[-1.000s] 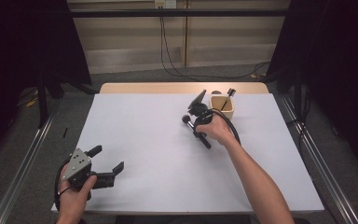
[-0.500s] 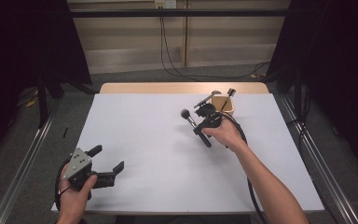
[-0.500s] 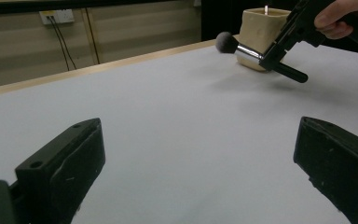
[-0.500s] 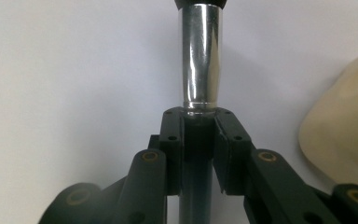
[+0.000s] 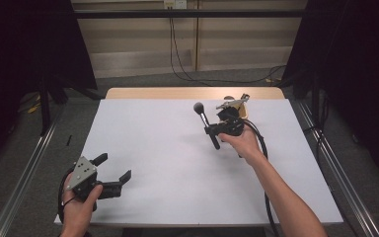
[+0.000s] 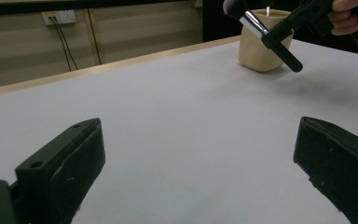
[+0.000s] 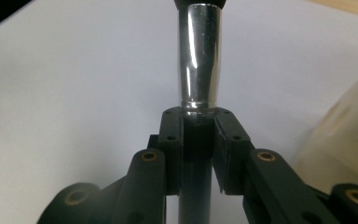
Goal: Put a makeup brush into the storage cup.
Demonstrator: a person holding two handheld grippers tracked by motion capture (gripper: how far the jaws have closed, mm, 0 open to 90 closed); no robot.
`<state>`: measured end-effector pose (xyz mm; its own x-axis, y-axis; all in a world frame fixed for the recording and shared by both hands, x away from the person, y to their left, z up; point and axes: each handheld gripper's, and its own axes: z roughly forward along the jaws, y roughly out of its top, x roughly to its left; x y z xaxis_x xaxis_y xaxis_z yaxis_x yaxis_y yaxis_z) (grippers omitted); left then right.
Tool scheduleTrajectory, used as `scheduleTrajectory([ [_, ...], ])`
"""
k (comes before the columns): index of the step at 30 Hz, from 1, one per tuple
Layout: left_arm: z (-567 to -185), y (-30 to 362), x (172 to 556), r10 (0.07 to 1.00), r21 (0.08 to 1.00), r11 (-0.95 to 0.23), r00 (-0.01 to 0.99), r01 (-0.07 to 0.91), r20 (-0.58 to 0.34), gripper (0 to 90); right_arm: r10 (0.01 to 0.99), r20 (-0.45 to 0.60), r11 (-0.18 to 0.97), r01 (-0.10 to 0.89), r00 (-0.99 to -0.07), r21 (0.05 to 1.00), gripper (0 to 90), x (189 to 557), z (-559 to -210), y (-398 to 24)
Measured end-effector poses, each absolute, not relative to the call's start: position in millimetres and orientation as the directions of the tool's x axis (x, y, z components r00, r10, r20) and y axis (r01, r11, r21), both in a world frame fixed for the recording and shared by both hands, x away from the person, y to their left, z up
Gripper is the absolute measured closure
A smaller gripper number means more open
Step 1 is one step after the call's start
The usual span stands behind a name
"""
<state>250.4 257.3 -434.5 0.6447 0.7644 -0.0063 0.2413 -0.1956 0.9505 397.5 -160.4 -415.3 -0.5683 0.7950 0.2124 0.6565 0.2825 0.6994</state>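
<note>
A makeup brush [image 5: 206, 124] with a dark round head, shiny metal ferrule and black handle hangs above the white tabletop [image 5: 168, 163], near the beige cup [image 6: 263, 44] at the far edge. The right tool [image 7: 197, 135] has its jaws clamped on the handle just below the ferrule, forearm stretched forward. The left tool [image 5: 114, 172] rests near the front-left corner, jaws spread wide and empty.
</note>
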Motion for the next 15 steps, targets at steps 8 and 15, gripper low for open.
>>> scheduleTrajectory([
  [8, -434.4, 255.7, 250.0, 0.763, 0.950, -0.196, 0.647, 0.241, -0.006, 2.1, 0.772, 0.234, 0.220, 0.594, -0.591, 0.774, 75.4, 389.0, -412.9, -166.5],
  [15, -434.4, 256.6, 250.2, 0.765, 0.951, -0.197, 0.644, 0.240, -0.004, 2.0, 0.752, 0.228, 0.181, 0.526, -0.619, 0.831, 75.4, 384.4, -410.3, -171.8],
])
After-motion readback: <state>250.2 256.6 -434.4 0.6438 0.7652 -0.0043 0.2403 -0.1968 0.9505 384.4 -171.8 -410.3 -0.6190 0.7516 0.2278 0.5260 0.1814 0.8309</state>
